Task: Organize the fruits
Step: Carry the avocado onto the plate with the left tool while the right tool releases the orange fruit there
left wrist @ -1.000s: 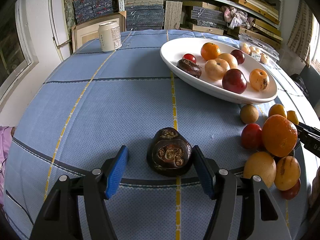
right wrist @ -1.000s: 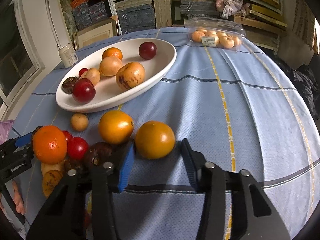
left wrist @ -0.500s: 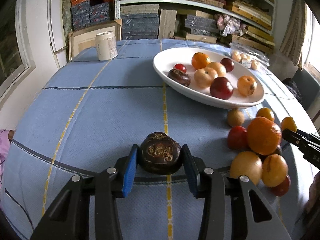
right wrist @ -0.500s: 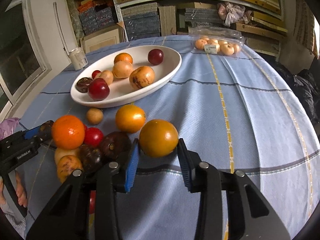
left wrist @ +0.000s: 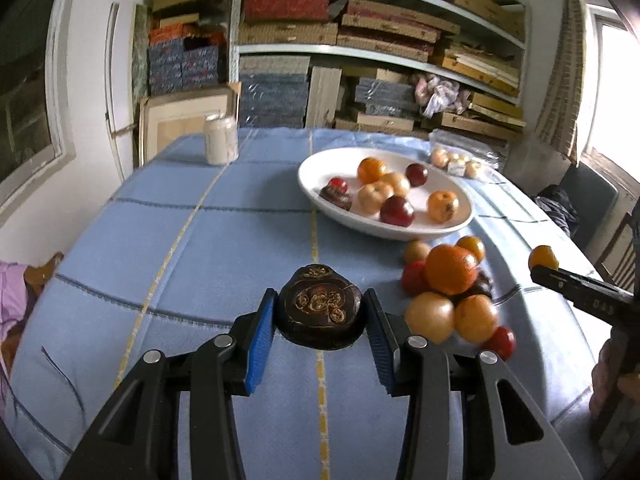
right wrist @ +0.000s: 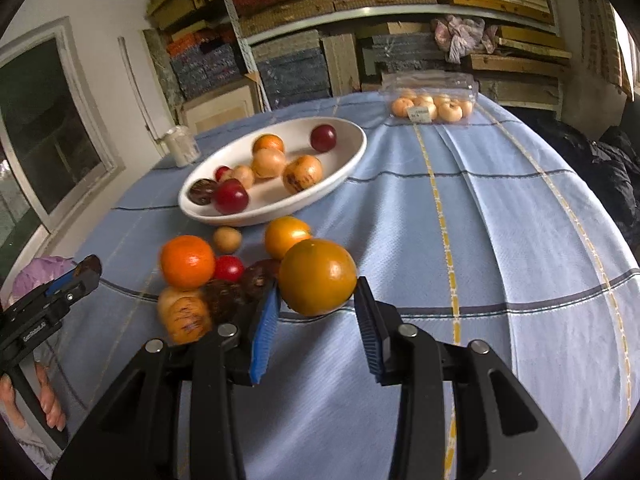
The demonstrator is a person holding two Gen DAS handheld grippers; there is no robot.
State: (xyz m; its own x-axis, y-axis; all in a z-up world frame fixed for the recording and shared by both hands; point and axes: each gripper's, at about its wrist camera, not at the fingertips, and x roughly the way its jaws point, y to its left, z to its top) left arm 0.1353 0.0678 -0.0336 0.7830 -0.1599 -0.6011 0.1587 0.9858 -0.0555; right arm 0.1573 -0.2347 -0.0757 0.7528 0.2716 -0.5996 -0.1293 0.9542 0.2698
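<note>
Left tool [left wrist: 320,320] clamped across the dark mangosteen's [left wrist: 320,311] hard, light sides, right tool [right wrist: 316,312] pinching the firm, smooth orange [right wrist: 317,277] at its widest, both above the worktop [left wrist: 240,240].

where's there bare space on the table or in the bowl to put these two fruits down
Free: the blue tablecloth between the white can and the white oval bowl, and the bowl's bare end beyond the dark red plum. Crowded: the loose fruit pile in front of the bowl, and the bowl's other end.
</note>
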